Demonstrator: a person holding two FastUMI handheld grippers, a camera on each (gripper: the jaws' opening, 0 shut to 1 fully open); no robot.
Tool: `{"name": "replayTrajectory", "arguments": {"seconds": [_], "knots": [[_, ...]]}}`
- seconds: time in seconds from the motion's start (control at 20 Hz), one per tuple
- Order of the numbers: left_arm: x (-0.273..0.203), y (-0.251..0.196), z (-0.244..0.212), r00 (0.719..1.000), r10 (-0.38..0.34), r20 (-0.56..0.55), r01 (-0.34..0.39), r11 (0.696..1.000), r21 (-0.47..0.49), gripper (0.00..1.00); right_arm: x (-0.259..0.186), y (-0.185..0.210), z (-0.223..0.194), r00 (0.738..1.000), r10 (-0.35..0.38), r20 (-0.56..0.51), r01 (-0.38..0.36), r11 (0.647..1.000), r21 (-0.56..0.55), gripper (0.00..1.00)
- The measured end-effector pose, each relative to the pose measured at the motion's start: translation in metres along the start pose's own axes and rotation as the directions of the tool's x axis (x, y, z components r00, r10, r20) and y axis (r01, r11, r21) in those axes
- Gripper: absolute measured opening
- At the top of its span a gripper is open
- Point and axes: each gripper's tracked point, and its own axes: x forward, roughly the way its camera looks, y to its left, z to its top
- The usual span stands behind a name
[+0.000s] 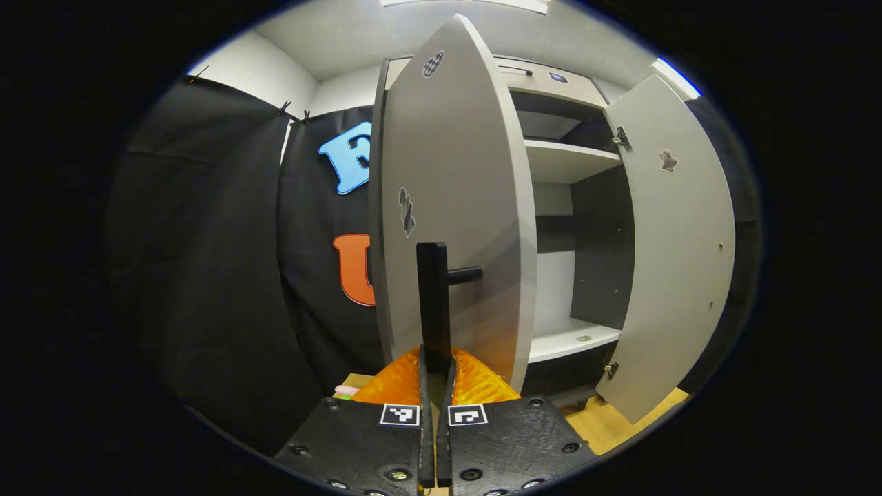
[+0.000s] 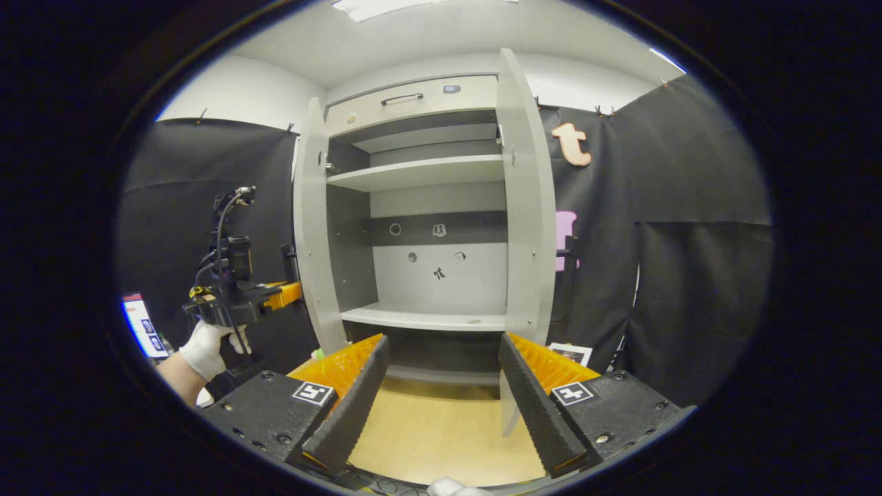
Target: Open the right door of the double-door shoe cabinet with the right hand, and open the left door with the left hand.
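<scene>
1. At the bottom centre of the left gripper view, the left gripper (image 1: 435, 372) is clamped on the left door's handle (image 1: 433, 303), a vertical bar running straight up from the fingers.
2. The left door (image 1: 455, 207) fills mid-frame, swung well out; the right door (image 1: 679, 255) stands wide open at right.
3. In the right gripper view, the right gripper (image 2: 441, 393) is spread apart at bottom centre, holding nothing, facing the shoe cabinet (image 2: 427, 275).
4. Any further swing belongs to the left hand.

Shoe cabinet (image 2: 427, 207) stands against the booth wall, both doors swung out. Left door (image 1: 455, 207) sits left of the shelves, right door (image 1: 675, 241) right of them. Left hand-held gripper (image 1: 435, 372) clamps the left door's handle (image 1: 434, 303). Right hand-held gripper (image 2: 441, 393) hangs before the cabinet, over the floor (image 2: 434, 434).
</scene>
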Motion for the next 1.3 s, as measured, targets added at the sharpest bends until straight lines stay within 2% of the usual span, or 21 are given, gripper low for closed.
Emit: {"name": "replayTrajectory", "arguments": {"seconds": [0.45,0.65,0.8,1.0,1.3], "knots": [[-0.01,0.037,-0.002,0.999,0.046,0.015,-0.045,0.999,-0.03,0.0,0.015,0.023,-0.004,0.999,0.046,-0.009,-0.046,0.999,0.004,1.0],[-0.012,0.075,-0.004,0.996,0.09,0.026,-0.091,0.995,0.036,0.0,0.019,0.039,-0.006,0.997,0.077,-0.015,-0.076,0.997,0.013,1.0],[-0.01,0.084,-0.005,0.998,0.05,0.03,-0.049,0.999,-0.022,0.0,0.02,0.049,-0.004,0.996,0.087,-0.013,-0.087,0.996,0.013,1.0],[-0.008,0.091,-0.006,0.999,-0.014,0.037,0.015,0.999,-0.035,0.0,0.021,0.057,-0.005,0.995,0.099,-0.017,-0.099,0.995,0.008,1.0],[-0.009,0.091,-0.007,1.0,-0.004,0.028,0.004,1.0,-0.019,0.0,0.022,0.058,-0.006,0.995,0.096,-0.012,-0.096,0.995,0.012,1.0]]}}
